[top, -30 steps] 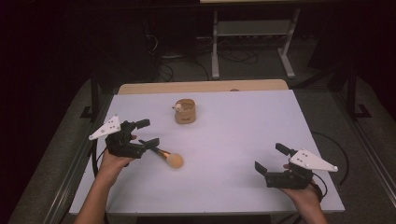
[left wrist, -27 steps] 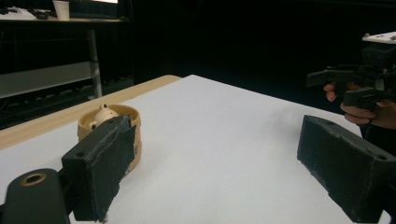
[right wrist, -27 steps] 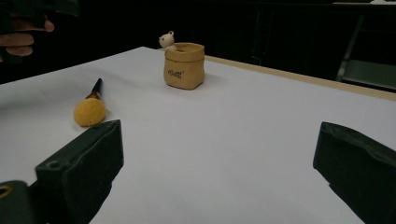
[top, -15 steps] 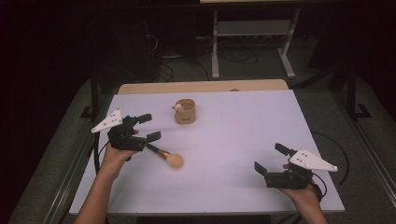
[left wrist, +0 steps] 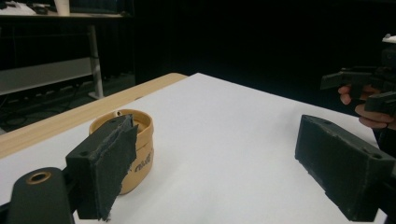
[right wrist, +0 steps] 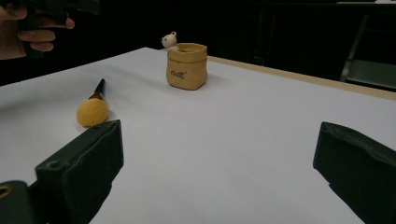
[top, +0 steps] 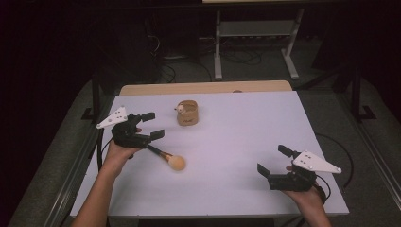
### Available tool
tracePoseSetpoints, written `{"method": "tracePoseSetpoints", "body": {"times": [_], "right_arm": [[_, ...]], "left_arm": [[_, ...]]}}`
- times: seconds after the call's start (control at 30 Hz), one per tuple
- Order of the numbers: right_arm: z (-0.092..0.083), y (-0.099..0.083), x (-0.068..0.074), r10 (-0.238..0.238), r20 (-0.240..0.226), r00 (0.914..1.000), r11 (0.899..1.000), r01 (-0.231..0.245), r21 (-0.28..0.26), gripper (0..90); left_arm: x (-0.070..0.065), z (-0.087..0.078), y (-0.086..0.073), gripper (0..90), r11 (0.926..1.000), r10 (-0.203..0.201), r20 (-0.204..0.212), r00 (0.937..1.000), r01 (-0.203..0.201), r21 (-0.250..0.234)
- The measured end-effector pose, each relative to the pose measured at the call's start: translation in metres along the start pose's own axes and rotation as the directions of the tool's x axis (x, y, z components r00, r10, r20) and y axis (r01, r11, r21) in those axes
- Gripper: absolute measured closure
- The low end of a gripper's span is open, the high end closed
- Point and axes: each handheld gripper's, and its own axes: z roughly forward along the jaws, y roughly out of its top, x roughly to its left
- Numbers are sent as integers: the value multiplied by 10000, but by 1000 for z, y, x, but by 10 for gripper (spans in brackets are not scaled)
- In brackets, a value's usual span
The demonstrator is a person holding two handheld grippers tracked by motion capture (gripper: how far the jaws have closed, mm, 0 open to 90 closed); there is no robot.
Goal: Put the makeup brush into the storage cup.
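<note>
A makeup brush with a round tan head and a dark handle lies on the white table. My left gripper hovers open just over the handle's end, nothing between its jaws. A small tan pot with a little bear figure on its rim stands toward the back, and it appears behind the left jaw in the left gripper view. My right gripper is open and empty near the front right, facing the brush and pot.
A wooden strip runs along the table's far edge. Beyond it stand a metal stand and cables on the dark floor. The other hand and its gripper appear at the right of the left gripper view.
My left gripper has drawn slightly up and back from the brush handle. The brush, the pot and the right gripper have stayed where they were.
</note>
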Motion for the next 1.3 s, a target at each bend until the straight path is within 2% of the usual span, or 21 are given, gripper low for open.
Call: {"method": "tracePoseSetpoints", "body": {"times": [0.23,0.27,0.4,0.53,0.73,0.9,0.93,0.97,1.03,1.1,1.17,1.2,1.23,1.3], "right_arm": [[0,0,0,-20,27,10000,10000,20,-16,12],[0,0,0,-17,26,10000,10000,17,-21,12],[0,0,0,-7,41,10000,10000,7,-6,12],[0,0,0,-1,38,10000,10000,1,4,12],[-1,0,0,-39,58,10000,10000,39,13,12],[-1,0,-1,-43,67,10000,10000,43,14,12],[-1,0,-1,-48,72,10000,10000,48,12,12],[-1,0,-1,-43,75,10000,10000,43,10,12],[-1,0,-1,-51,74,10000,10000,51,10,12],[-1,0,-1,-52,73,10000,10000,52,6,12],[-1,-1,-1,-73,82,9999,10000,73,3,12],[-1,-1,-1,-83,83,9999,10000,83,8,12],[-1,-1,-1,-71,91,9999,10000,71,12,12],[-1,-1,-1,-83,97,9999,10000,83,13,12]], "left_arm": [[4,4,4,122,9991,109,59,9999,-112,418],[5,5,6,122,9978,120,-14,9999,-119,653],[6,6,10,121,9954,141,-41,9999,-137,944],[7,8,11,121,9896,215,-76,9997,-202,1424],[7,9,13,121,9774,392,-54,9992,-373,2080],[7,10,15,121,9703,446,-80,9990,-414,2383],[7,10,16,121,9649,568,-44,9984,-538,2570],[6,10,16,121,9634,561,-57,9984,-527,2627],[6,11,17,122,9556,728,14,9973,-702,2862],[6,12,17,122,9545,642,9,9979,-617,2917],[6,13,16,122,9443,772,68,9970,-753,3202],[6,13,16,122,9443,772,68,9970,-753,3202],[5,15,16,122,9372,842,124,9964,-834,3388],[4,15,16,122,9344,815,143,9966,-814,3467]]}}
